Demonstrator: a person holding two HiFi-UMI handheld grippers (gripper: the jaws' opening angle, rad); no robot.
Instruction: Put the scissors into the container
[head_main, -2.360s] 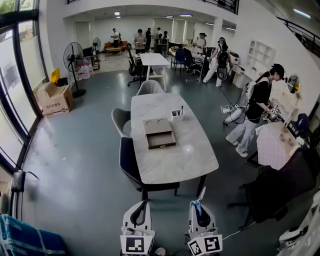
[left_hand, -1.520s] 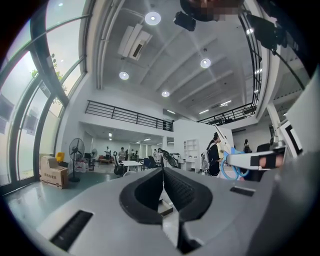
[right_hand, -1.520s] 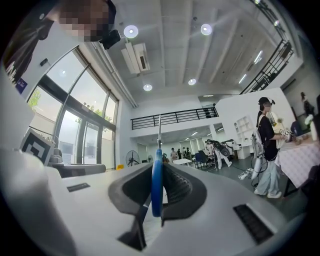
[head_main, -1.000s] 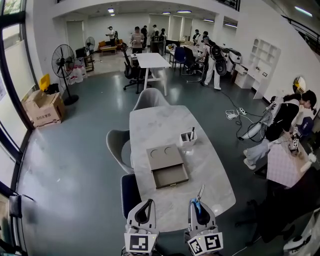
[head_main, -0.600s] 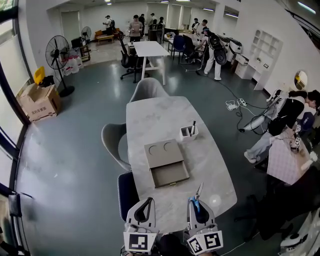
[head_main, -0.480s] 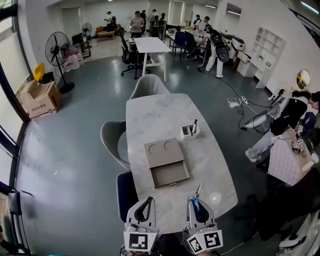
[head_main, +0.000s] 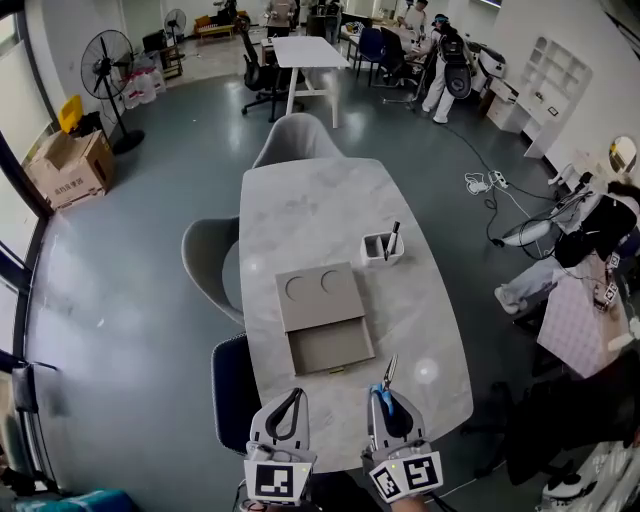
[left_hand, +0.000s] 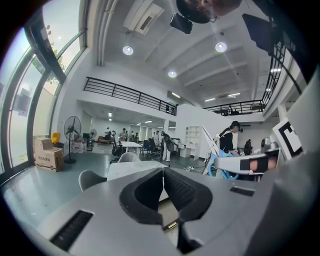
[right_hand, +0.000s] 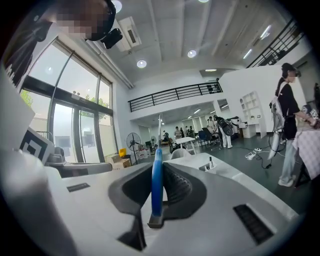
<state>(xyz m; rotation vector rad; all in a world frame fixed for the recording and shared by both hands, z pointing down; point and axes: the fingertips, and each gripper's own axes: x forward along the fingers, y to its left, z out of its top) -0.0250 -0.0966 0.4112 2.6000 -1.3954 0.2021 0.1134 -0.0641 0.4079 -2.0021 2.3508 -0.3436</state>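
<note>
The left tongs (head_main: 293, 395) are shut together and empty. Beside them, the right tongs (head_main: 384, 392) are clamped on the blue handle of the scissors (head_main: 388, 374), blades pointing forward above the near end of the desk (head_main: 300, 210). Farther on lies a tan drawer box (head_main: 318, 298), its drawer open. Behind it, to the right, stands the white container (head_main: 378, 248) with a black pen (head_main: 392, 238).

The bench (head_main: 330, 230) is viewed steeply from overhead, with the left claw (head_main: 292, 392) and right claw (head_main: 384, 394) caught at the bottom edge. Each claw cam is aimed level along its own jaws, close up; the benchtop's shared by all three.
</note>
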